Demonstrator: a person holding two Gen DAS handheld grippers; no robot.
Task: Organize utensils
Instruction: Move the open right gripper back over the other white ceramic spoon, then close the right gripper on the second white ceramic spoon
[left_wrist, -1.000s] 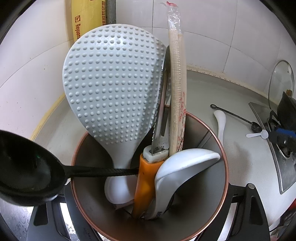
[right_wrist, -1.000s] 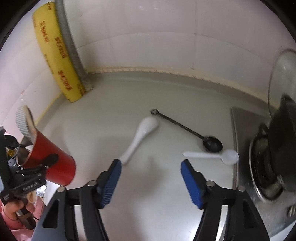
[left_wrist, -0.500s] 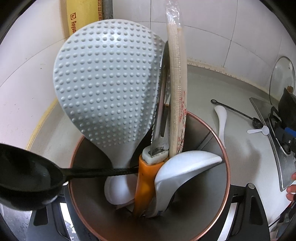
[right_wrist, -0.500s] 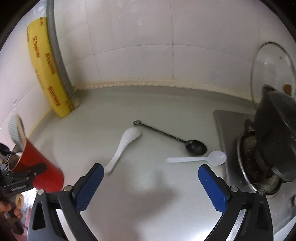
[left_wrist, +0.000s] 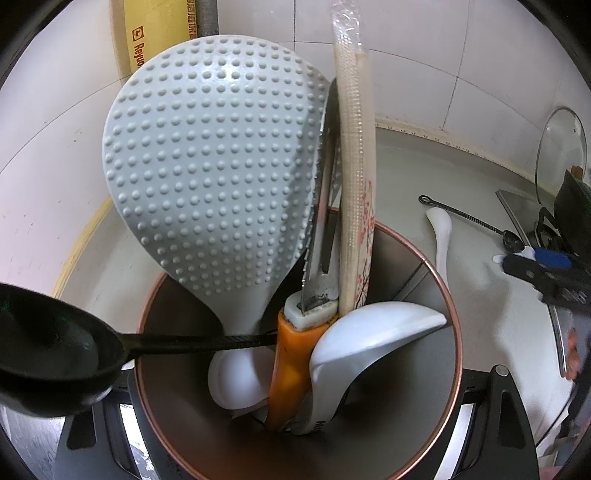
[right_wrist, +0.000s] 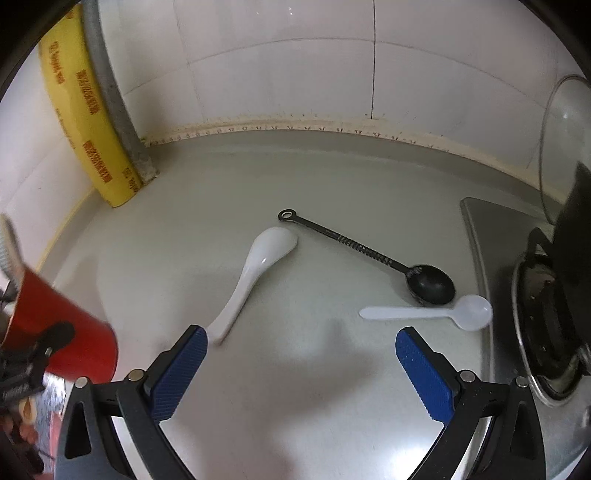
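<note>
My left gripper (left_wrist: 295, 435) is shut on the red cup (left_wrist: 456, 332), which fills the left wrist view. Standing in the cup are a grey dimpled rice paddle (left_wrist: 214, 177), an orange-handled knife (left_wrist: 291, 350), wrapped chopsticks (left_wrist: 356, 184), a white ceramic spoon (left_wrist: 369, 339) and a black spoon (left_wrist: 48, 358) leaning out to the left. My right gripper (right_wrist: 301, 338) hangs wide open over the grey counter with nothing between its fingers. Ahead of it lie a white ceramic spoon (right_wrist: 255, 273), a black spoon (right_wrist: 428, 284) and a white plastic spoon (right_wrist: 443, 314). The cup (right_wrist: 62, 332) also shows at its left edge.
A yellow roll (right_wrist: 85, 110) leans in the tiled corner at the back left. At the right sits a gas stove (right_wrist: 535, 295) with a black pot (right_wrist: 576, 240), and a glass lid (right_wrist: 565, 147) leans on the wall behind.
My right gripper's jaws have spread wide and it has sunk closer to the spoons on the counter. The left gripper and the cup have stayed nearly still.
</note>
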